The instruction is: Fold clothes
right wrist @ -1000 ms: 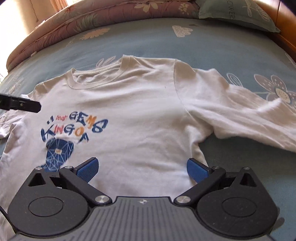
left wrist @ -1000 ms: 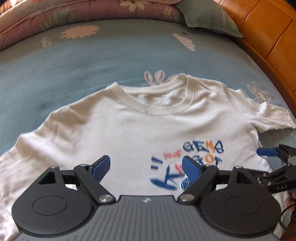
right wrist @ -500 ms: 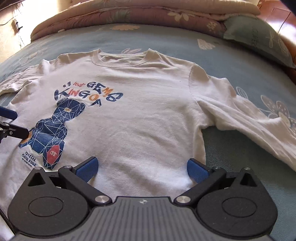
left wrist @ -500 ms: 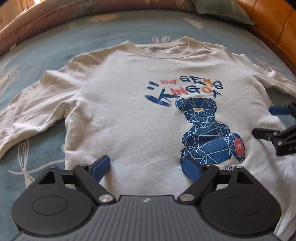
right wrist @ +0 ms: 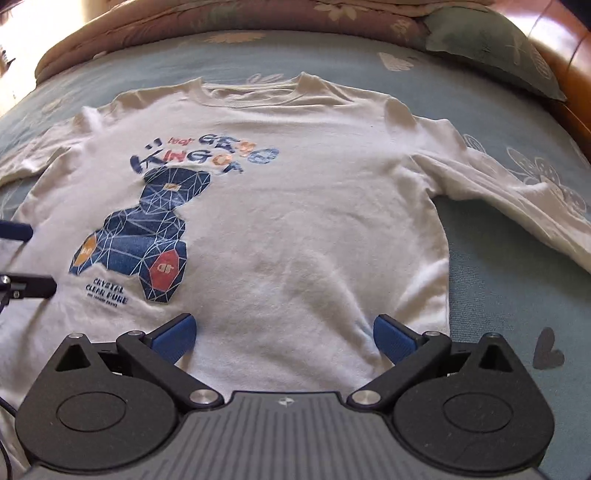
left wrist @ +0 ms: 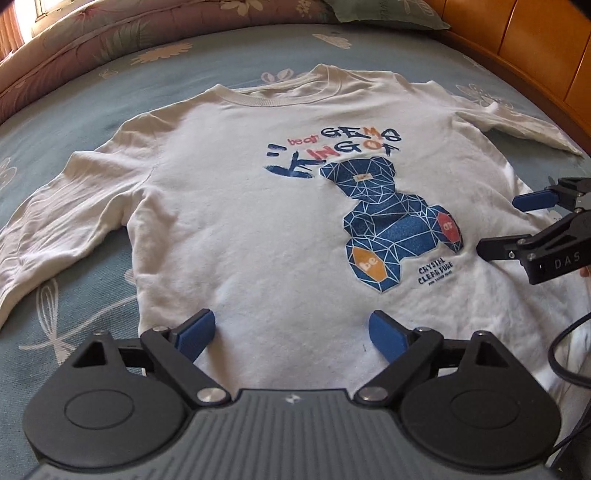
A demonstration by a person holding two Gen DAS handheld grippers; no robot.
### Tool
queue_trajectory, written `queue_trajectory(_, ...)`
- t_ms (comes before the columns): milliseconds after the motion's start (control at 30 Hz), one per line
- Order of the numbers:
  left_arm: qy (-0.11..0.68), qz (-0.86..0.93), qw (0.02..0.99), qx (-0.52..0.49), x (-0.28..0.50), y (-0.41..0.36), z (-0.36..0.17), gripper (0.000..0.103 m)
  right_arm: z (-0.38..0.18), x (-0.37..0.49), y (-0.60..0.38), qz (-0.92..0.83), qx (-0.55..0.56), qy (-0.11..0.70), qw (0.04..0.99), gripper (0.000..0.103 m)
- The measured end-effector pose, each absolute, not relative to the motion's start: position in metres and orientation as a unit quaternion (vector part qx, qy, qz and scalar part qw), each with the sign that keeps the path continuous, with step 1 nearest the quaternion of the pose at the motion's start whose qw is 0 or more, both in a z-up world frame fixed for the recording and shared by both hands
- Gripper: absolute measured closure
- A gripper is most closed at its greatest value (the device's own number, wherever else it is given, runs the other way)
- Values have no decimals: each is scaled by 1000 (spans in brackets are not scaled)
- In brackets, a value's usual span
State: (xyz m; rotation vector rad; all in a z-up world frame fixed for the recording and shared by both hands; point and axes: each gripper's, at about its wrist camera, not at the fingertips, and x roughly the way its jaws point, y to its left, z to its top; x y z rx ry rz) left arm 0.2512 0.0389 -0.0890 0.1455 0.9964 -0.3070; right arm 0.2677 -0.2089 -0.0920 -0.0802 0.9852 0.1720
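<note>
Overhead, both views look down on a bed covered by a blue-grey sheet (left wrist: 92, 110) printed with pale flowers. A pinkish floral quilt (left wrist: 110, 33) lies bunched along the far edge, a green pillow (right wrist: 491, 48) sits at the far right corner, and an orange wooden headboard (left wrist: 524, 48) runs down the right side. A white long-sleeved shirt (left wrist: 236, 221) lies flat, front up, collar far, sleeves spread left and right, its blue bear print (left wrist: 388, 225) showing. The left gripper (left wrist: 291, 334) hangs over the near hem, its jaws having just widened, nothing between them. The right gripper (right wrist: 282, 334) is spread wide too, empty, over the hem's right part.
</note>
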Motion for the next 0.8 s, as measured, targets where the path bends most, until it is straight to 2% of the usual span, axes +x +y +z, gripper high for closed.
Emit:
queue_trajectory(133,467,-143,871,56,248,40,-92,8,-93,264,-207,81,-45,464,881,0)
queue_trajectory(600,416,-109,902,45,227,38,-94,8,-93,251,-209,94,-51,426,898,0)
queue_trajectory(800,365,-97,925,44,162,25,-62,8,-67,197,-218,79,-27,390,917,0)
